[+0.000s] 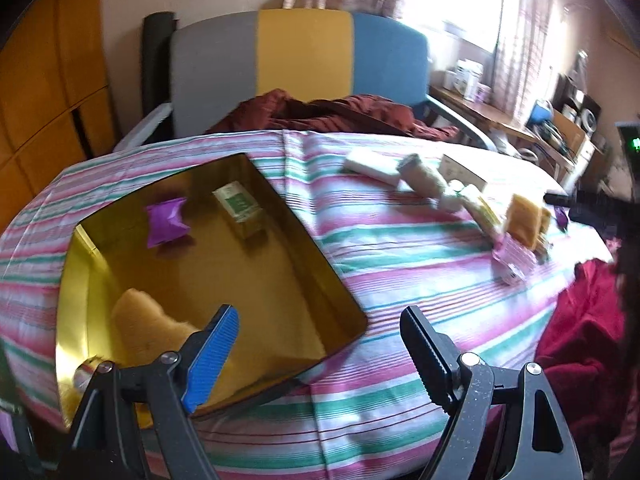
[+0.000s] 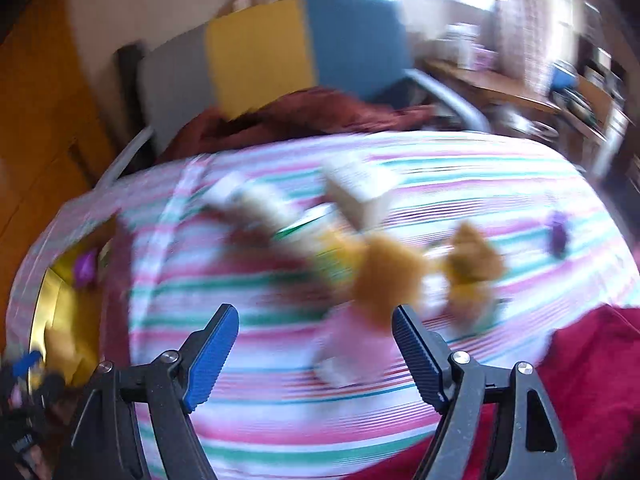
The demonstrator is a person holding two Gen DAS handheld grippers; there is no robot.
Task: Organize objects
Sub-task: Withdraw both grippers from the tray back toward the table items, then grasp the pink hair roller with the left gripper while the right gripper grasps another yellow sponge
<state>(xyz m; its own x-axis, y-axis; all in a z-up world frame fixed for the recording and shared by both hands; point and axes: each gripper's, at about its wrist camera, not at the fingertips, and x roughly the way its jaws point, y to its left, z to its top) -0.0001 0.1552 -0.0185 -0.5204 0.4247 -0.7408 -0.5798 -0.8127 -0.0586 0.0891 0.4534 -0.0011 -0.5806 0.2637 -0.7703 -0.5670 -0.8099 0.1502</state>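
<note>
A gold tin (image 1: 336,296) lies open on the striped bed. It holds a purple packet (image 1: 166,222), a green-labelled box (image 1: 238,208), a yellow sponge (image 1: 148,328) and a small metal cap (image 1: 86,372). My left gripper (image 1: 320,344) is open and empty over the tin's near right corner. A row of loose items lies to the right: a white roll (image 1: 370,164), a beige roll (image 1: 422,178), a white box (image 1: 462,170), a sponge (image 1: 524,220) and a pink pack (image 1: 514,258). My right gripper (image 2: 316,340) is open and empty above the blurred sponges (image 2: 384,280) and pink pack (image 2: 352,344).
The striped sheet (image 1: 400,240) covers the bed. A dark red cloth (image 1: 580,332) lies at the right edge, another (image 1: 332,114) at the head. A grey, yellow and blue headboard (image 1: 304,52) stands behind. A cluttered desk (image 1: 520,120) is at far right. A purple packet (image 2: 558,232) lies apart.
</note>
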